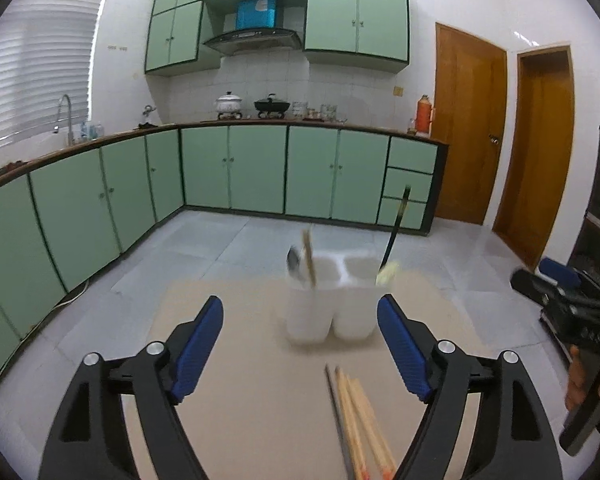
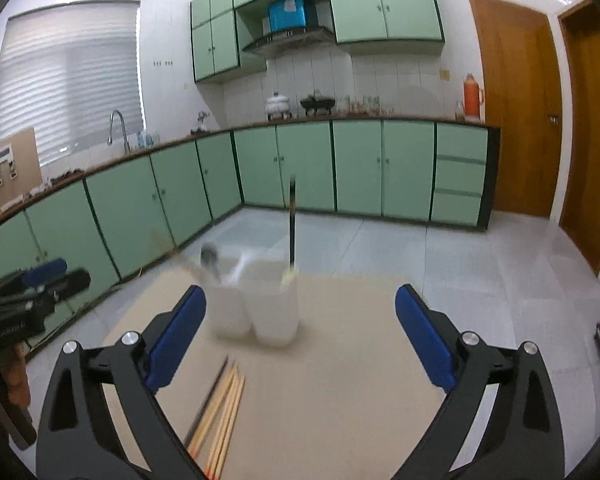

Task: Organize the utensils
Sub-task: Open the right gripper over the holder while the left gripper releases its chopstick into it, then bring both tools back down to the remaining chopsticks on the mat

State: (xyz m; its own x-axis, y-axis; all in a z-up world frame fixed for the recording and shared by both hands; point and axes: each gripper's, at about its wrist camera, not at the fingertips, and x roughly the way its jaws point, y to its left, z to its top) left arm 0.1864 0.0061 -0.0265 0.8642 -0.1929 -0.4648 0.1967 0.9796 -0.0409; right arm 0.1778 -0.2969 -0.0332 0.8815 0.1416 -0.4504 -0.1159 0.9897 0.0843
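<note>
Both pairs of blue-padded fingers stand spread wide with nothing between them: the left gripper [image 1: 300, 344] and the right gripper [image 2: 300, 336] each look forward over a tan desk [image 2: 340, 380].

Loose chopsticks [image 1: 354, 416] lie in a small bundle on the desk, near the left gripper's right finger [image 1: 400, 344] and just beside the right gripper's left finger [image 2: 176, 336]; most are pale wood, one is dark. Beyond them stands a white utensil holder [image 1: 328, 308] with two compartments. Its left compartment already holds a spoon [image 1: 294, 262] and a wooden stick; a long dark-handled utensil [image 1: 396, 228] leans out of the right compartment (its pale lower end is too blurred to name).

Judging by this layout, sorting is partway done, and the step in hand looks like reaching for the loose chopsticks. The next move calls for lowering one gripper over the bundle and closing across the sticks, not along them.

Around the desk: green kitchen cabinets [image 1: 256, 168], a grey tiled floor and wooden doors, all well apart. Nothing blocks the chopsticks, though the two grippers work close together, and the tall leaning handle could be knocked when dropping sticks in.
</note>
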